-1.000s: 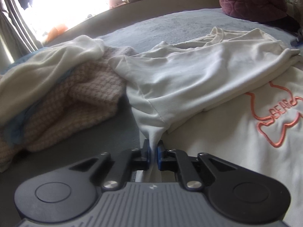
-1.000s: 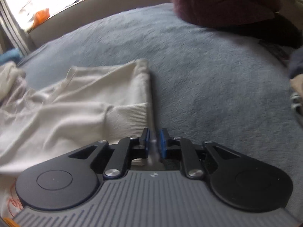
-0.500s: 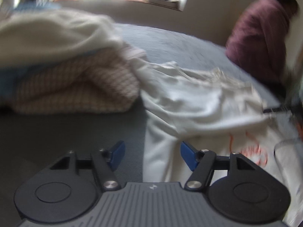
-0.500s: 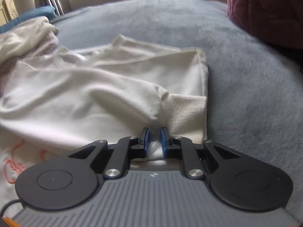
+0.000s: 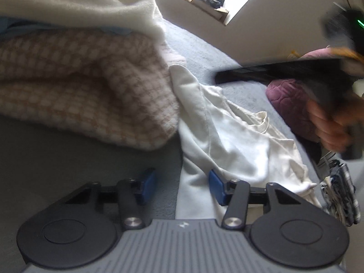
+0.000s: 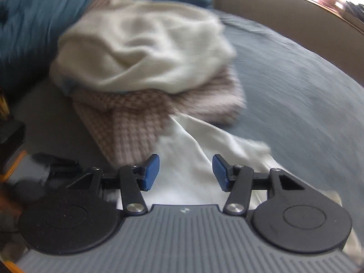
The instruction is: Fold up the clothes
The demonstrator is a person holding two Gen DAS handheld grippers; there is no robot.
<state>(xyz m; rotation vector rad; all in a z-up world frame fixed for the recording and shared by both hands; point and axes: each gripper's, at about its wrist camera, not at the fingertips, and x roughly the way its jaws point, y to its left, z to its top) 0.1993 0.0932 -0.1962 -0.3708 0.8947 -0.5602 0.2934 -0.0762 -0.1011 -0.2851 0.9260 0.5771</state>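
Left tool (image 5: 182,187) sits wide open, blue pads spread, nothing between them. Its left pad hangs over bare grey bedspread (image 5: 68,150), its right pad over the edge of the cream sweatshirt (image 5: 229,141), and that edge runs straight down the gap. The sweatshirt lies loose on the bed, a crumpled fold heaped on its flat body, one corner reaching up to touch the stack beside it. That stack: a pink checked knit (image 5: 86,86) below, a fluffy white garment (image 5: 79,2) draped on top, a sliver of blue showing between the two. Off to the right, blurred, a hand (image 5: 332,122) grips the handle of the other tool, which crosses high over the bed. Behind it sits a maroon quilted cushion (image 5: 289,100), and at the right edge a small checked item that I can't identify.

Right tool (image 6: 186,174) is open just as wide, empty too, hovering over the sweatshirt's (image 6: 186,159) pale cloth, which fills the space between the pads and spreads out under the tool's body. Just ahead, the checked knit (image 6: 136,122) overlaps the sweatshirt's far end, the white garment (image 6: 145,52) piled on it. A blue blanket or pillow (image 6: 34,27) lies behind the stack; open bedspread (image 6: 295,86) stretches away right. The whole view is motion-smeared.
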